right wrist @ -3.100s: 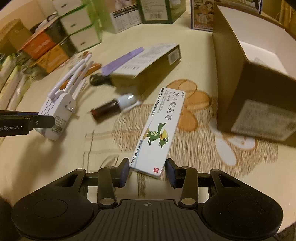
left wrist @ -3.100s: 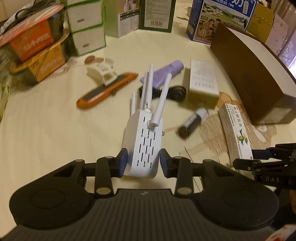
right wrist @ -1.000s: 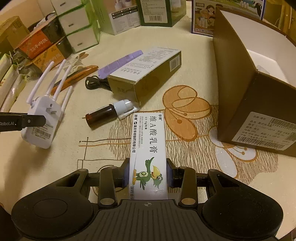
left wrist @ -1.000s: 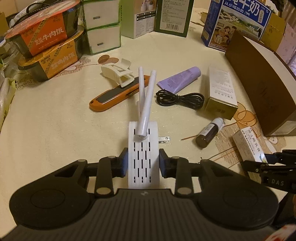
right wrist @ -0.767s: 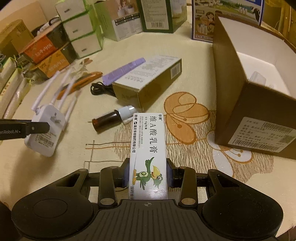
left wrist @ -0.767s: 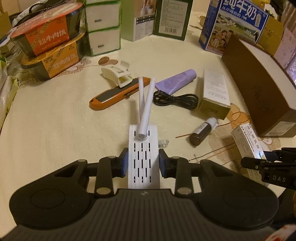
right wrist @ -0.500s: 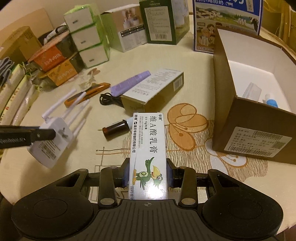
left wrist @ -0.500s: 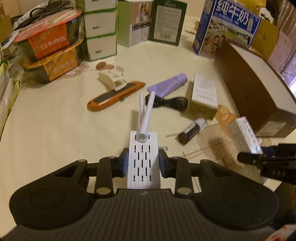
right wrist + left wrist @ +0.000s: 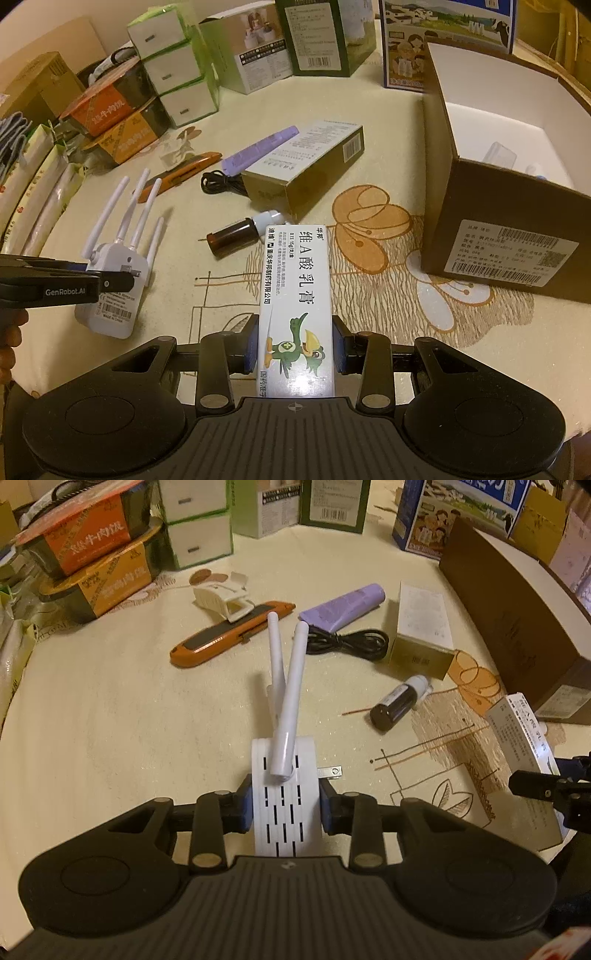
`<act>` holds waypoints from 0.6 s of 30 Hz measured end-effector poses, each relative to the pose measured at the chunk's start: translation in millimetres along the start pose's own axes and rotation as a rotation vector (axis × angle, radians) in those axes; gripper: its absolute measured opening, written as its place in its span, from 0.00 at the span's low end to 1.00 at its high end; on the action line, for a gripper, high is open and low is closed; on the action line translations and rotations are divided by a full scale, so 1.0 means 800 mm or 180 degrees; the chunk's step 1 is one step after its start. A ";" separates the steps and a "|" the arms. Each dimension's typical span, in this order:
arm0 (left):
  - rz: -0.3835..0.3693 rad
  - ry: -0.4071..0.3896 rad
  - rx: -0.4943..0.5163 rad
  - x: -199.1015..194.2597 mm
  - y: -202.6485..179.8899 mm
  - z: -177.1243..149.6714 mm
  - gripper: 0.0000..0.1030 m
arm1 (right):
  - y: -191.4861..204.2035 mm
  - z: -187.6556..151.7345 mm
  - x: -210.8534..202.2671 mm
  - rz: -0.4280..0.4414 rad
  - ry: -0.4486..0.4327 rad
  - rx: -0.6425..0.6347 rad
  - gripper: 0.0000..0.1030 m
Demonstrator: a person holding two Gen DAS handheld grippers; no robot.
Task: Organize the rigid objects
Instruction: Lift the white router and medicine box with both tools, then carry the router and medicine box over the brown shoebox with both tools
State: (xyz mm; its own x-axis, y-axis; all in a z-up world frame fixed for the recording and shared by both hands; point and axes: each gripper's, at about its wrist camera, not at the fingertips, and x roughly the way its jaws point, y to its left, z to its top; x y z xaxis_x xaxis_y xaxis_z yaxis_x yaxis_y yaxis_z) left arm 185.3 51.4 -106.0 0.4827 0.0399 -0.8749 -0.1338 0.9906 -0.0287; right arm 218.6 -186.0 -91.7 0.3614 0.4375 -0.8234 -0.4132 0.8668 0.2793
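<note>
My left gripper [image 9: 284, 806] is shut on a white wifi extender [image 9: 283, 797] with long antennas and holds it above the cloth. It also shows in the right wrist view [image 9: 110, 273], held off the table. My right gripper [image 9: 295, 345] is shut on a white medicine box [image 9: 297, 302] with a green bird print, lifted above the table. The medicine box also shows at the right edge of the left wrist view [image 9: 524, 734]. An open brown cardboard box [image 9: 498, 236] with a white inside stands to the right and holds a few small items.
On the cloth lie a dark glass bottle [image 9: 236, 238], a gold carton [image 9: 306, 166], a purple tube [image 9: 341, 605], a black cable [image 9: 347, 644], an orange utility knife [image 9: 229, 635] and a white clip [image 9: 221, 596]. Stacked food boxes [image 9: 96, 554] and cartons line the back.
Both grippers have risen with their loads: the extender and the medicine box are higher above the table. The right gripper sees more into the brown box.
</note>
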 end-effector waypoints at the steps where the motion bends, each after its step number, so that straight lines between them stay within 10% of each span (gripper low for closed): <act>1: -0.0009 -0.0034 -0.0015 -0.003 0.001 0.000 0.28 | 0.001 0.000 -0.001 0.0000 -0.0013 -0.0001 0.34; 18: -0.0310 -0.0586 0.0182 -0.085 -0.060 0.062 0.28 | -0.008 0.035 -0.060 0.0007 -0.0404 -0.0003 0.34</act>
State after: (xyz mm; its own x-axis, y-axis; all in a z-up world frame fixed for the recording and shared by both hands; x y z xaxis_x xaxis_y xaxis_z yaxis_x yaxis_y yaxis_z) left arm 202.0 8.0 -21.0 0.6415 -0.0384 -0.7661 -0.0321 0.9965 -0.0768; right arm 226.9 -205.9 -40.2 0.4634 0.4662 -0.7536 -0.4148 0.8656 0.2805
